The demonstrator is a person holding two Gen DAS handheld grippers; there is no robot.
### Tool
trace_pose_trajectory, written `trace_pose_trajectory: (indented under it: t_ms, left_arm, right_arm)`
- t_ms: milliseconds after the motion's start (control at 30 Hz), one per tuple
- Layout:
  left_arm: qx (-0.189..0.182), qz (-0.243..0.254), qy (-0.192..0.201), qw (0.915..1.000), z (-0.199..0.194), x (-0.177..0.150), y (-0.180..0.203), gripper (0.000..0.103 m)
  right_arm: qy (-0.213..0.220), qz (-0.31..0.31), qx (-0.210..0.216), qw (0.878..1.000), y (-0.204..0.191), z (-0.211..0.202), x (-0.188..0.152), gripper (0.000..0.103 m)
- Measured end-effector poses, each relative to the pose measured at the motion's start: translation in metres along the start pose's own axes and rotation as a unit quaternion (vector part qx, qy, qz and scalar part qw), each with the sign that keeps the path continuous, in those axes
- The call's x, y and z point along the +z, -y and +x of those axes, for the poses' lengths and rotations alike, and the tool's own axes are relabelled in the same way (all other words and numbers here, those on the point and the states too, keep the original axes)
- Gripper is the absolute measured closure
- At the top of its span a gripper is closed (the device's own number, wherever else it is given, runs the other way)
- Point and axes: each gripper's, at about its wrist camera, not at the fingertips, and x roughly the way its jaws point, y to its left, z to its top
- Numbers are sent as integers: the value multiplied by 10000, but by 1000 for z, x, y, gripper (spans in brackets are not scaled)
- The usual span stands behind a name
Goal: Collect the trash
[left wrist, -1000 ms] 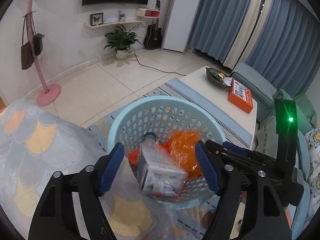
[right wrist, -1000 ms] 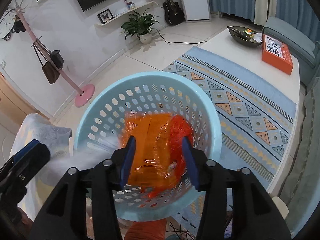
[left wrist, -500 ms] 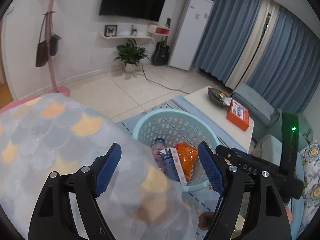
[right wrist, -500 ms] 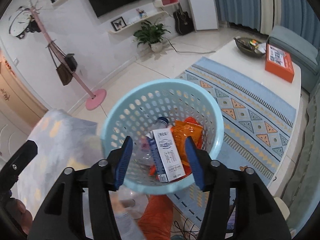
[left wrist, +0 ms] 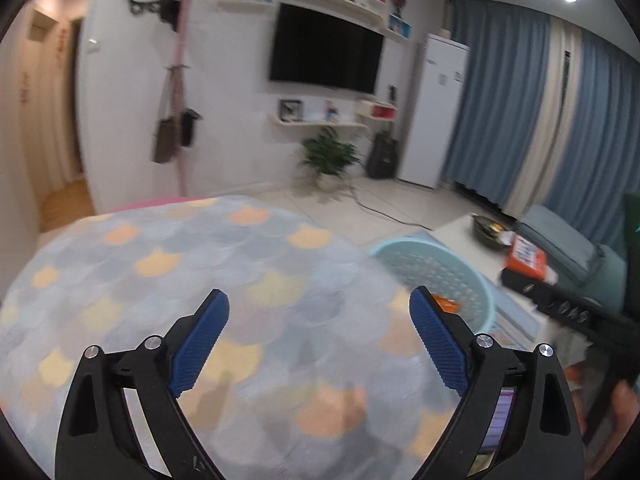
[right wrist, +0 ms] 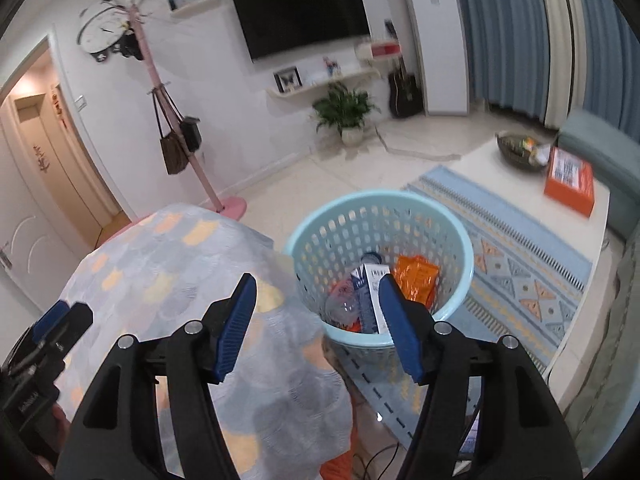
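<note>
Wall-mounted television [right wrist: 301, 8] above a floating shelf [right wrist: 320, 82] carrying a framed butterfly picture [right wrist: 287, 79]. Potted plant [right wrist: 345, 110] on the tiled floor just beside a black guitar [right wrist: 406, 88] leaning by the white refrigerator [right wrist: 436, 36]. Pink coat stand [right wrist: 176, 120] with two hanging bags [right wrist: 180, 142]; wall clock [right wrist: 100, 32] behind its top. Blue curtains [right wrist: 516, 32] at right. White coffee table [right wrist: 500, 168] bearing a dark bowl [right wrist: 520, 150] and an orange box [right wrist: 569, 176]. Patterned blue rug [right wrist: 520, 248] under the table. Cloth with orange and grey scale pattern [left wrist: 200, 272] in the foreground.
</note>
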Motion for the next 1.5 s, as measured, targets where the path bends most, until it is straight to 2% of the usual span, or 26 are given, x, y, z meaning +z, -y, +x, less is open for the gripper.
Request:
trace_pose_trajectory:
  t_ms: [167,300,367,467,633,867,1500]
  left_arm:
    - [705,67,427,9966,-22,-23,-12,13]
    - [1312,331,903,9867,-34,-33,-10,10]
    - [1454,344,1034,9834,-35,-35,-11,9]
    - [1293,310,1084,9852,-38,-34,-11,9]
    - [1244,228,1126,9856,-43,-38,-16,8]
    - [1221,-54,1063,9868,-41,-38,-27,8]
    - [1267,-40,1080,9860,-46,-41,-24,8]
  right_arm:
    - [580,-270,-142,9978,-21,-25,-18,43]
    - [1016,-398,-304,9936,-31,-45,-28,43]
    - [1186,-456,-385,9912,-34,-53,-30,43]
    - [1351,-559,-478,9881,-37,-62,-30,42]
    - [1471,-608,-572,9856,-40,-66,-30,40]
    - [1409,-627,-552,9865,-43,-61,-35,39]
    - [1317,-661,-540,9876,-52,-54,-41,32]
